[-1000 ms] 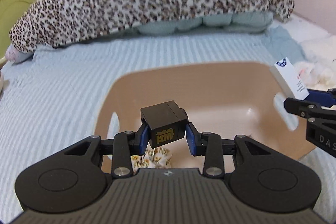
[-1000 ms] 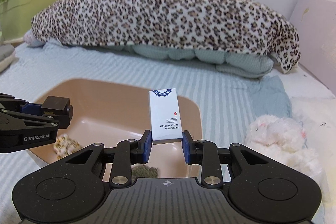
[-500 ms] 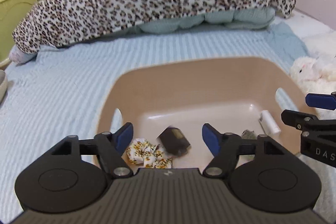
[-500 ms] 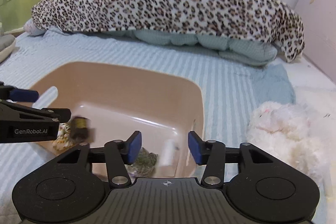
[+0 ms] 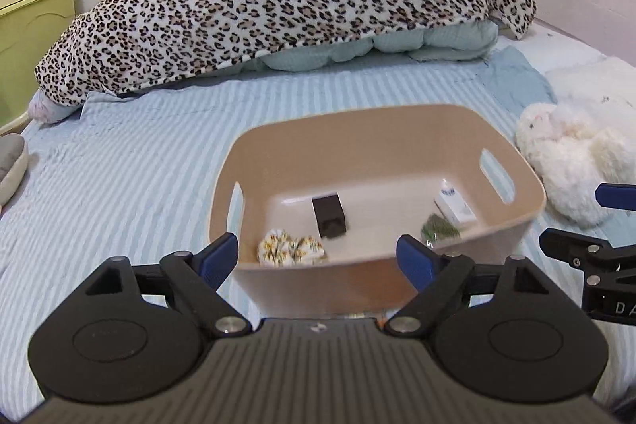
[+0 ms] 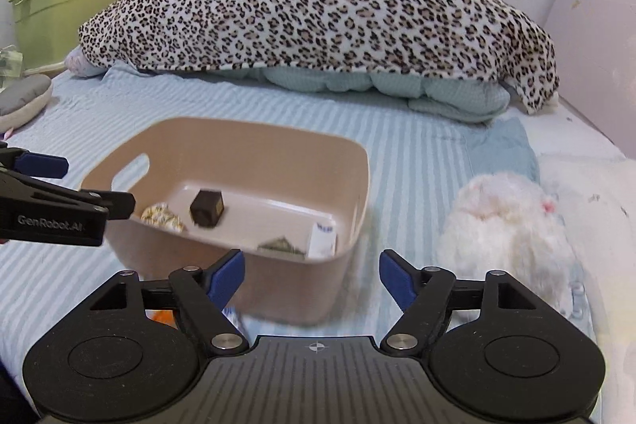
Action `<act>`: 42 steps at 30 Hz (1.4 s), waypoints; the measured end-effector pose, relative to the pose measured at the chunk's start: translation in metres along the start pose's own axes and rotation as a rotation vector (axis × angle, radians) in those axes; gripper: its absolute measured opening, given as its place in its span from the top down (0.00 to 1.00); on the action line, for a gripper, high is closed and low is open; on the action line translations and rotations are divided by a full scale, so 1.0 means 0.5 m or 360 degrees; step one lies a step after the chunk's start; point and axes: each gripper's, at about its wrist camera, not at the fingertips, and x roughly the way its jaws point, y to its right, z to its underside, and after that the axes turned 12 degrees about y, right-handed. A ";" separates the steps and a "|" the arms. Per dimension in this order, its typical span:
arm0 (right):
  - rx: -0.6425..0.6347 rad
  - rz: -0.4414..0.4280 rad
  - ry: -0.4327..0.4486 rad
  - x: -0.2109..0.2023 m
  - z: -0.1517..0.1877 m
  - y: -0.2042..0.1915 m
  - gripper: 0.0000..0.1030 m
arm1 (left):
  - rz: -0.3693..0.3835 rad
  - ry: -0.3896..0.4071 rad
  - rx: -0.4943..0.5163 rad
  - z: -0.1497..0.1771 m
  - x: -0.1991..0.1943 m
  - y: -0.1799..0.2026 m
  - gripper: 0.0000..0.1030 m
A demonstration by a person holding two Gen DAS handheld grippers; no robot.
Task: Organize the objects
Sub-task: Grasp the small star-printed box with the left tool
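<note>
Both the left gripper [image 5: 318, 257] and the right gripper [image 6: 312, 275] are spread wide, with nothing held between the blue pads. The black cube [image 5: 329, 216], white box [image 5: 455, 203] and floral cloth [image 5: 290, 249] are seen inside the beige basket [image 5: 357, 130] — set on the striped bedsheet [image 5: 119, 177], near a white plush toy [image 6: 505, 221].
</note>
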 end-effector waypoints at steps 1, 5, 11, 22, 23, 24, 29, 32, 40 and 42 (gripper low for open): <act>0.0001 0.0002 -0.0016 -0.005 0.009 -0.001 0.24 | 0.0011 -0.0015 0.0004 0.007 -0.005 0.001 0.15; 0.0007 0.0002 -0.0084 -0.011 0.043 -0.005 0.23 | 0.0022 -0.0054 0.0020 0.042 -0.021 0.006 0.15; 0.0023 -0.0003 -0.0166 -0.006 0.093 -0.019 0.18 | 0.0013 -0.0100 0.0006 0.096 -0.033 0.018 0.15; 0.0046 -0.0059 -0.0335 0.032 0.166 -0.039 0.18 | 0.0150 -0.0140 0.0076 0.170 -0.015 0.041 0.15; 0.0042 -0.0064 -0.0347 0.035 0.170 -0.040 0.18 | 0.0165 -0.0135 0.0094 0.176 -0.009 0.045 0.15; 0.0036 -0.0068 -0.0355 0.038 0.174 -0.042 0.18 | 0.0177 -0.0127 0.0114 0.181 -0.006 0.048 0.15; 0.0001 -0.0075 -0.0408 0.056 0.190 -0.047 0.18 | 0.0233 -0.0067 0.0203 0.197 0.010 0.065 0.16; 0.0008 -0.0082 -0.0442 0.067 0.198 -0.044 0.18 | 0.0260 -0.0050 0.0217 0.199 0.021 0.068 0.16; 0.0023 -0.0138 -0.0481 0.085 0.205 -0.048 0.18 | 0.0439 -0.0025 0.0181 0.195 0.049 0.061 0.17; -0.0009 -0.0137 -0.0489 0.092 0.207 -0.055 0.18 | 0.0470 -0.0012 0.0213 0.197 0.049 0.069 0.21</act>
